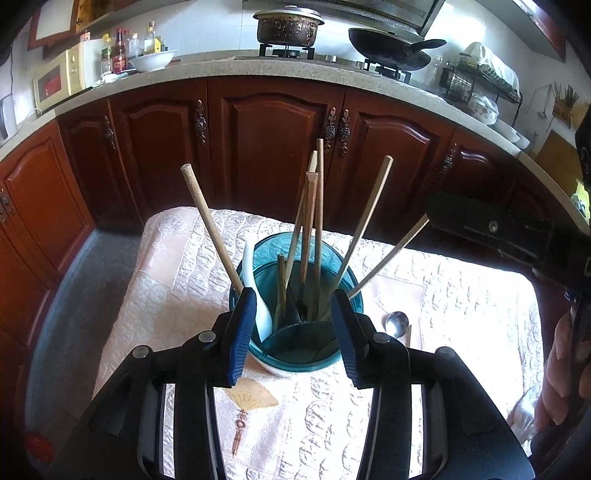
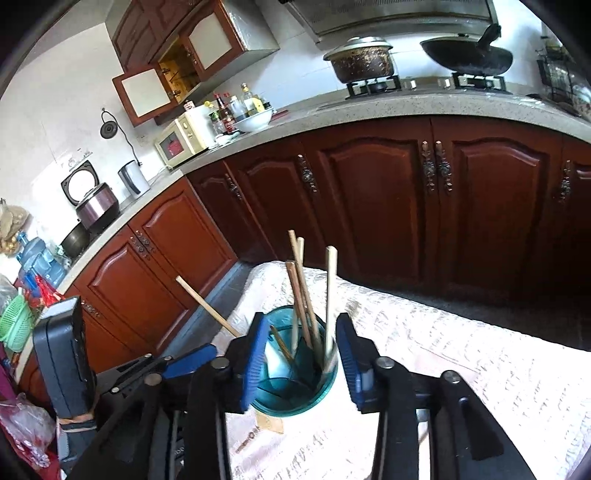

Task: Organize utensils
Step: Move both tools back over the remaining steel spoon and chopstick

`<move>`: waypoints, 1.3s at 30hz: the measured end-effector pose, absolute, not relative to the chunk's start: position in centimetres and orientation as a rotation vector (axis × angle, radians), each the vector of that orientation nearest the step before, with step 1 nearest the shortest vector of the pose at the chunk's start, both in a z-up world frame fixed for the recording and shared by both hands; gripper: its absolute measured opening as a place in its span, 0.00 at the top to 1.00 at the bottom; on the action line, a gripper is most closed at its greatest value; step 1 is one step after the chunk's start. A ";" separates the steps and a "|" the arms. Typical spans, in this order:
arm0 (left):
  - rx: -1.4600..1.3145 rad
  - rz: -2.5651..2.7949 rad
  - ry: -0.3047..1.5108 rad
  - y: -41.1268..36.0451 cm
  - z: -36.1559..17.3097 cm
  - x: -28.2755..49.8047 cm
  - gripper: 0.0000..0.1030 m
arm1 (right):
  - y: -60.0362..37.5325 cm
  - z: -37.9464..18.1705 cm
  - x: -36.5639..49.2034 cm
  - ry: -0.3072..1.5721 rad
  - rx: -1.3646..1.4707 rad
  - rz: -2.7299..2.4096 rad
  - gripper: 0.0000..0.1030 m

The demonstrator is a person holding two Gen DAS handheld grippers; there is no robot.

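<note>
A teal plastic utensil holder (image 1: 295, 347) stands on a small cloth-covered table (image 1: 461, 306). It holds several wooden chopsticks (image 1: 314, 221) and a white spoon (image 1: 255, 288). My left gripper (image 1: 295, 325) is open with its blue pads on either side of the holder. A metal spoon (image 1: 397, 323) lies on the cloth just right of the holder. In the right wrist view the holder (image 2: 295, 380) sits between the open fingers of my right gripper (image 2: 301, 354), which holds nothing. The left gripper (image 2: 184, 363) shows at the lower left there.
Dark red kitchen cabinets (image 1: 273, 147) under a stone counter (image 1: 295, 70) stand behind the table. A pot (image 1: 288, 26) and a wok (image 1: 391, 46) sit on the stove. A dish rack (image 1: 476, 81) is at the right. Grey floor (image 1: 77, 295) lies left of the table.
</note>
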State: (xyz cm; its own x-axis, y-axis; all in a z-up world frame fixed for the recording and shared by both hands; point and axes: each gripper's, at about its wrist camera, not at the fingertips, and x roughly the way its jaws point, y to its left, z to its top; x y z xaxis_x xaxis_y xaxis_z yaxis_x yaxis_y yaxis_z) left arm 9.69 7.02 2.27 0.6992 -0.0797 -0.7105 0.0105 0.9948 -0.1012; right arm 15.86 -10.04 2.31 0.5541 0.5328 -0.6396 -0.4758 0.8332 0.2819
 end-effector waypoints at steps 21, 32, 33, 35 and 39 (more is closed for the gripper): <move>-0.001 -0.090 0.737 2.0 2.5 5.8 0.60 | -17.7 0.5 9.2 0.762 0.049 0.410 0.58; -0.011 -0.148 0.777 0.0 1.0 5.7 0.43 | -21.5 -3.7 9.0 0.865 0.063 0.330 0.58; -0.016 -0.155 0.783 -0.1 0.8 5.7 0.43 | -21.7 -4.5 9.2 0.883 0.066 0.324 0.58; -0.019 -0.158 0.802 -0.2 0.0 5.7 0.43 | -22.2 -6.3 9.9 0.926 0.083 0.319 0.58; -0.005 -0.151 0.852 -0.3 -1.9 6.0 0.43 | -22.6 -10.3 11.7 1.014 0.134 0.319 0.58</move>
